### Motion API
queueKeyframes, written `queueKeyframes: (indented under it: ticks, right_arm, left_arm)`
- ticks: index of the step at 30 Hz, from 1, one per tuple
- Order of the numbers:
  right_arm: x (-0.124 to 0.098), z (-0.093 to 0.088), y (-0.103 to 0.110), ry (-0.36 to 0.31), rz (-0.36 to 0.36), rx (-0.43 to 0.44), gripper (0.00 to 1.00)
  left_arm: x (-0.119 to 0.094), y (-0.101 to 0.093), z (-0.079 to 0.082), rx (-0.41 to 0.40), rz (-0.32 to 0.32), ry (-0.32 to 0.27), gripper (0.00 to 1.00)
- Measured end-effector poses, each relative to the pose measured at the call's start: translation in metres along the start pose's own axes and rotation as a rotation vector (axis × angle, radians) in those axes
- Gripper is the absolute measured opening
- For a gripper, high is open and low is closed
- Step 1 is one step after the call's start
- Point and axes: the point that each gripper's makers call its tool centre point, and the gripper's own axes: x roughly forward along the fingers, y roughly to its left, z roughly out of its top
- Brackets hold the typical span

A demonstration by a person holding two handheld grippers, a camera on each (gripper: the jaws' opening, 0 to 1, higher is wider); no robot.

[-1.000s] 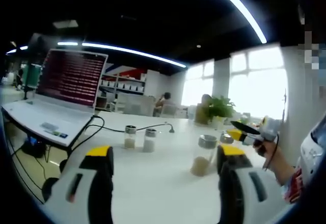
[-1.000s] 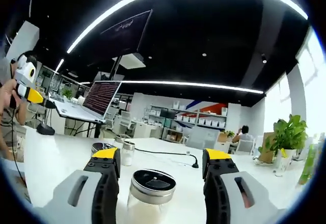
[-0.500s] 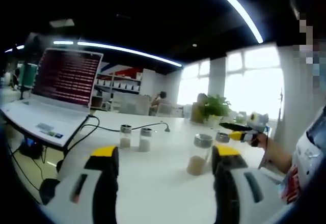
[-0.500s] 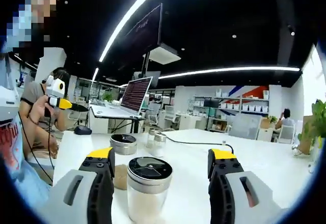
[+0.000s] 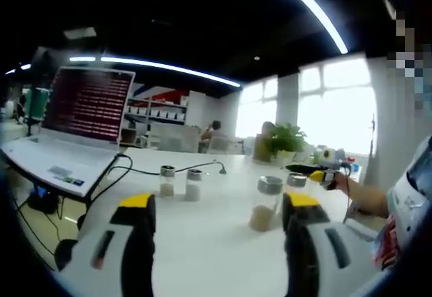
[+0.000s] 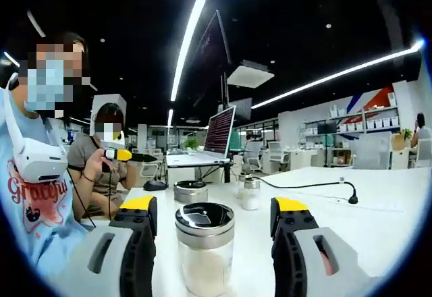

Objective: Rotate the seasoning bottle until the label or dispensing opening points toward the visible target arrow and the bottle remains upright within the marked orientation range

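A glass seasoning bottle (image 6: pixel 204 246) with a silver-rimmed black lid and pale powder stands upright on the white table, between the jaws of my right gripper (image 6: pixel 213 209), which is open with gaps on both sides. A second bottle (image 6: pixel 190 192) stands behind it to the left. In the left gripper view, a bottle with brownish seasoning (image 5: pixel 265 204) stands ahead, right of centre. My left gripper (image 5: pixel 216 206) is open, holding nothing. The right gripper (image 5: pixel 312 172) enters that view from the right, held by a hand.
Two small shakers (image 5: pixel 179 183) stand mid-table beside a black cable (image 5: pixel 135 170). An open laptop (image 5: pixel 74 125) sits at the left. A potted plant (image 5: pixel 283 142) is at the far side. Seated people (image 6: pixel 101 165) are beside the table edge (image 6: pixel 145 192).
The right gripper view has swung leftward, bringing the people and laptop further into the picture; the bottle stays between its jaws. The left gripper view has barely shifted.
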Motion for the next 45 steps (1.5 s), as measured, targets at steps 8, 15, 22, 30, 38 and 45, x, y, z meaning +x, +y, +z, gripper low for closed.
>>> queueKeyframes:
  ticks: [8, 15, 22, 30, 38, 45]
  right_arm:
    - [0.011, -0.011, 0.004, 0.042, 0.045, 0.009, 0.65]
    - [0.016, -0.015, 0.007, 0.06, 0.071, 0.016, 0.6]
    - [0.018, -0.018, 0.011, 0.074, 0.094, 0.01, 0.53]
    - [0.019, -0.022, 0.008, 0.095, 0.09, -0.007, 0.42]
    - [0.02, -0.023, 0.008, 0.103, 0.068, -0.023, 0.42]
    - [0.02, -0.024, 0.007, 0.118, 0.048, -0.022, 0.42]
  left_arm:
    - [0.003, -0.003, -0.001, 0.017, -0.011, 0.005, 0.82]
    - [0.003, -0.003, -0.001, 0.023, -0.012, 0.005, 0.82]
    - [0.005, -0.004, -0.001, 0.03, -0.02, 0.009, 0.82]
    - [0.005, -0.004, 0.0, 0.036, -0.022, 0.005, 0.82]
    - [0.006, -0.004, 0.0, 0.036, -0.021, 0.007, 0.82]
    - [0.007, -0.007, 0.0, 0.041, -0.03, 0.01, 0.82]
